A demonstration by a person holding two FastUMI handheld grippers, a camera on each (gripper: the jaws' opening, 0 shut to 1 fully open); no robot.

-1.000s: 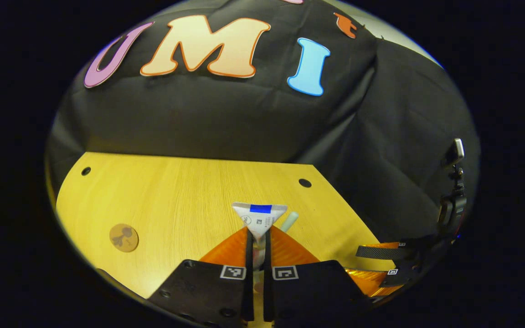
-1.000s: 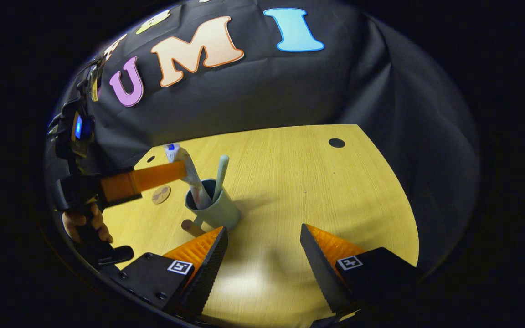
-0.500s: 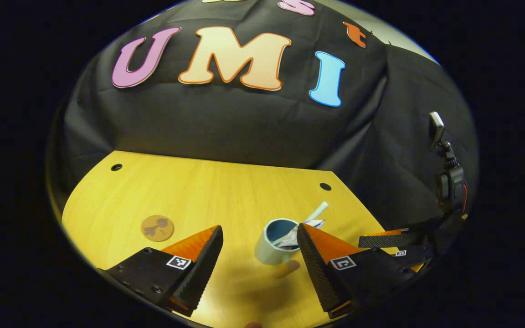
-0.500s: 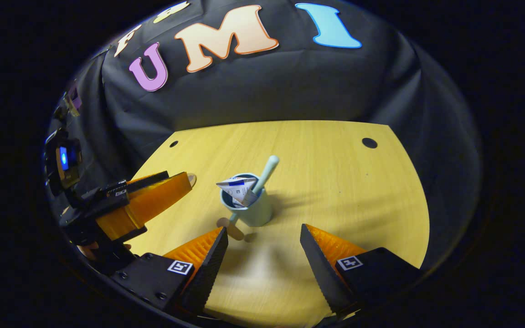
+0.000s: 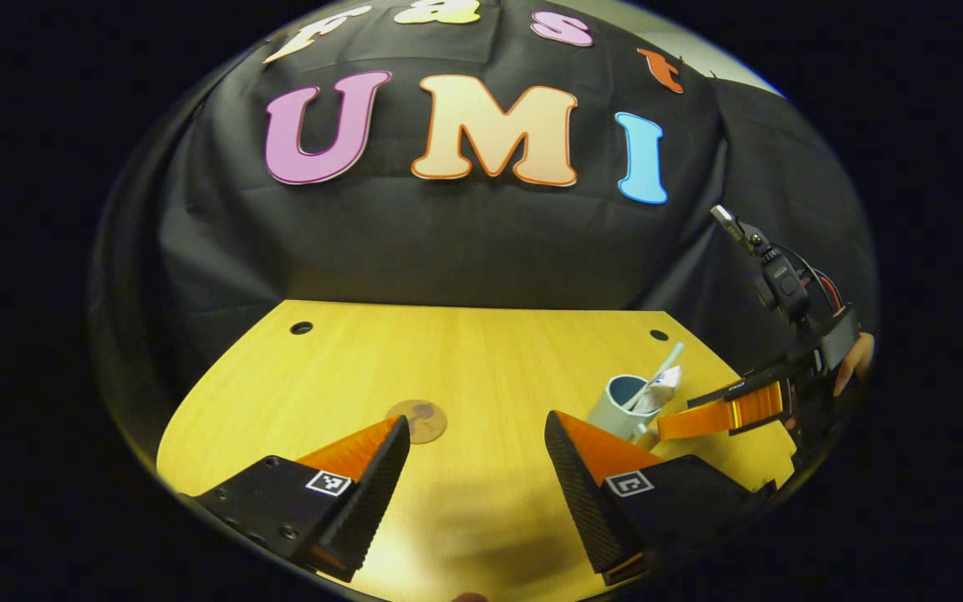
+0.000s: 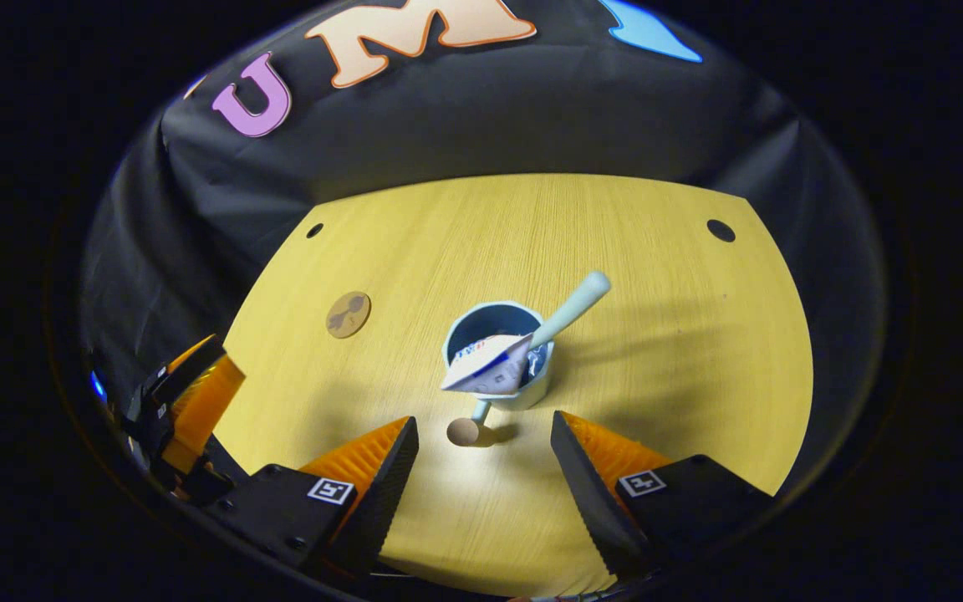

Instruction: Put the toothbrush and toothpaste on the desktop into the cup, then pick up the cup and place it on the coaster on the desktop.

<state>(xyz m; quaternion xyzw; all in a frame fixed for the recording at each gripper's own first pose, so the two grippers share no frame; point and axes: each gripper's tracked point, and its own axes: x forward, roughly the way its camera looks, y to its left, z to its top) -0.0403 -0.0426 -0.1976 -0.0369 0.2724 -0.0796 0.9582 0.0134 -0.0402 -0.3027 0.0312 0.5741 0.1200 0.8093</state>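
Observation:
A pale blue cup (image 6: 500, 393) stands on the wooden desktop (image 6: 657, 351), with a mint toothbrush (image 6: 575, 301) and a white toothpaste tube (image 6: 486, 364) leaning inside it. Its handle ends in a round wooden knob (image 6: 463, 431) that points at my right gripper (image 6: 483, 447), which hangs open just in front of the cup. The round brown coaster (image 6: 349, 313) lies to the cup's left. In the left gripper view my left gripper (image 5: 475, 447) is open over bare wood, the coaster (image 5: 417, 420) just ahead of it and the cup (image 5: 622, 405) off to the right.
Dark round holes (image 6: 720, 230) mark the desktop's far corners. Black cloth walls close in behind and beside the table. In the left gripper view the other gripper (image 5: 728, 414) and a hand (image 5: 853, 359) sit at the right edge, next to the cup.
My left gripper let go of the toothpaste into the cup, opened and drew back to the left. My right gripper moved closer over the cup.

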